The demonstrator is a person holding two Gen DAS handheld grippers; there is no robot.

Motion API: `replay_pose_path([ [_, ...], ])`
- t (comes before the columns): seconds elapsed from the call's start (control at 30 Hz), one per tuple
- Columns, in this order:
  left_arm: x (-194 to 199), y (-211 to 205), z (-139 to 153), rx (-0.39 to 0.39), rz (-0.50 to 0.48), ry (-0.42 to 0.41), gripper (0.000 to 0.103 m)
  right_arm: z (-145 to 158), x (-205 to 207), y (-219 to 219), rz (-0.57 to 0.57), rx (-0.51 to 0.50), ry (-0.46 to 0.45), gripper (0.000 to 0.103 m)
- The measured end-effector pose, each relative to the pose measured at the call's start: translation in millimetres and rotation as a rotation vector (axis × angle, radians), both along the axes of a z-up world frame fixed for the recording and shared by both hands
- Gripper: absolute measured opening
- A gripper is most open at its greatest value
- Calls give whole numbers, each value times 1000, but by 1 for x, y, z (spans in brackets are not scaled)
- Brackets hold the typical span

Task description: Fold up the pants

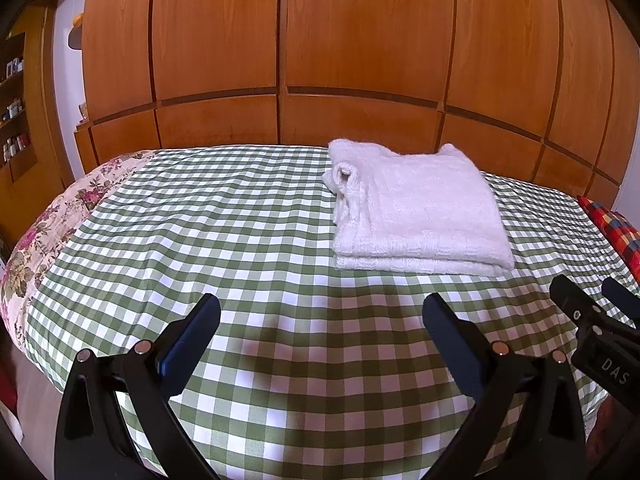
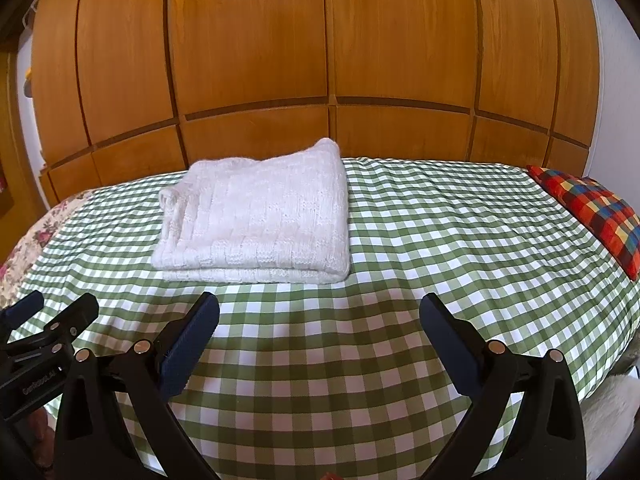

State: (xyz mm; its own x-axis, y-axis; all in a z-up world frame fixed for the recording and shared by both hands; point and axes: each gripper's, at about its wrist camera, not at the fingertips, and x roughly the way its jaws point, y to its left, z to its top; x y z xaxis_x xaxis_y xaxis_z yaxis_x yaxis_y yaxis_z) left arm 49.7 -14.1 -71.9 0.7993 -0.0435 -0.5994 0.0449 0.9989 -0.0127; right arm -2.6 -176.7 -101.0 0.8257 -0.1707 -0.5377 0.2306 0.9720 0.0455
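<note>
White knitted pants point(image 1: 416, 208) lie folded into a flat rectangular stack on the green-and-white checked bed cover point(image 1: 240, 232), toward the far side. The right wrist view shows the same stack point(image 2: 256, 216) left of centre. My left gripper point(image 1: 320, 312) hovers open over bare cover, short of the stack and to its left. Also open and holding nothing, my right gripper point(image 2: 320, 312) sits short of the stack's right corner. Each gripper shows at the edge of the other's view: the right one point(image 1: 592, 300), the left one point(image 2: 56, 312).
Wooden wardrobe doors point(image 1: 320, 60) stand right behind the bed. A red plaid cushion point(image 2: 592, 212) lies at the bed's right edge. A floral sheet point(image 1: 44, 240) shows along the left edge, with shelves point(image 1: 12, 112) of small items beyond.
</note>
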Motion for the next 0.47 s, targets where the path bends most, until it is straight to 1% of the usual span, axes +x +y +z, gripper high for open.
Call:
replay_pose_path([
  [0.1, -2, -1, 0, 4, -12, -5, 101, -1, 0, 0, -2, 5, 2, 99],
  [0.23, 1, -2, -3, 8, -19, 18, 101, -2, 1, -3, -3, 8, 7, 99],
  [0.37, 10, 1, -12, 4, -31, 76, 101, -8, 4, -6, -10, 14, 25, 99],
  [0.47, 21, 8, -24, -21, -50, 136, 101, -17, 10, -14, -28, 20, 51, 99],
])
